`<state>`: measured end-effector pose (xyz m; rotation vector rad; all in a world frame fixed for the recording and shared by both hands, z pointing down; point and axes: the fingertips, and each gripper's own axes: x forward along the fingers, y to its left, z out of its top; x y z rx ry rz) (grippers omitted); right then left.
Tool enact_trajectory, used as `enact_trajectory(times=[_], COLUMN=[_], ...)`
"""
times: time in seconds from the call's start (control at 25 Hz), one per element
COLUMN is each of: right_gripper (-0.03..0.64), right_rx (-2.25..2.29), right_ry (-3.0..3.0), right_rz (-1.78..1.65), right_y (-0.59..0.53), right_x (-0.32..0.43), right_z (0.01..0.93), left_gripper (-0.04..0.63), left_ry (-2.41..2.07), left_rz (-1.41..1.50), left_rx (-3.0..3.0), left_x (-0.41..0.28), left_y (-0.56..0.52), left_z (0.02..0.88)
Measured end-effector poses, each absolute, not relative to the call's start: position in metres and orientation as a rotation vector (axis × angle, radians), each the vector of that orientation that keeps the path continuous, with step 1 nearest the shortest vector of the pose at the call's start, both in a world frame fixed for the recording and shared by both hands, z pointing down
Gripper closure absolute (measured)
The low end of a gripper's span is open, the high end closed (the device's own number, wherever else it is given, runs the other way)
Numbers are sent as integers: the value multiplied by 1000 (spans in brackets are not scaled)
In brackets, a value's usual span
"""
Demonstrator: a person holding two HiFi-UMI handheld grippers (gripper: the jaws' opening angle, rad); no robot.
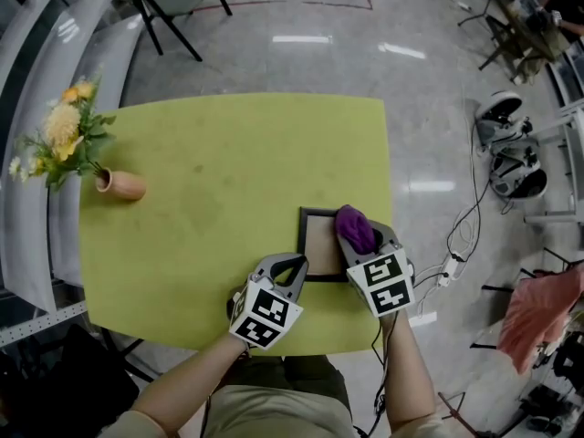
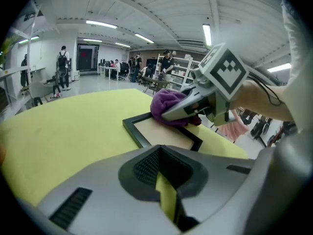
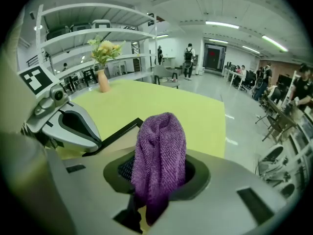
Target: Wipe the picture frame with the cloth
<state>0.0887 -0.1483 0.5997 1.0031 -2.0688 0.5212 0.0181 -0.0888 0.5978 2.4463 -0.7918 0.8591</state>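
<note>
Two grippers work at the near edge of the green table (image 1: 219,162) in the head view. The picture frame (image 1: 323,250) lies flat there, close to the person. The right gripper (image 1: 359,234) is over the frame's right side with the purple cloth (image 1: 353,225) bunched at its tip. The left gripper (image 1: 294,263) sits just beside the frame's left edge; whether it touches the frame I cannot tell. A vase of flowers (image 1: 117,185) lies well apart at the far left. To wipe well, I judge the cloth should be pressed flat and drawn along each black rail and across the panel, with the other gripper steadying the frame so it does not slide off the near edge.

Seen from the left gripper view, that claw's jaws are pressed nearly together, with only a thin slit of table showing between them and nothing held. Ahead, the cloth rests on the frame's far right corner under the right claw.

Looking along the right gripper view, its jaws are pinched on the cloth, which stands up in a fold between them and hangs below. The frame's dark edge shows just beyond, with the left claw beside it
</note>
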Motion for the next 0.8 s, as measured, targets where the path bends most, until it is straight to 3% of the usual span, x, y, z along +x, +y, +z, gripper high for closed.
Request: enact_trajectory(times=[0.16,0.48,0.8], right_gripper=[497,497,499], right_rx=[1011,692,747], right_ry=[-2144,-2290,-2318], right_rz=[524,587,780], right_y=[-141,-110,-110], right_x=[85,9,10], right_z=[574,578,589], left_gripper=[589,589,589], left_ry=[-795,-729,-777], left_rz=[854,865,895], left_rx=[2458,2458,2509], left_x=[19,19,20], left_y=[-88,-88,-87], left_z=[597,597,598])
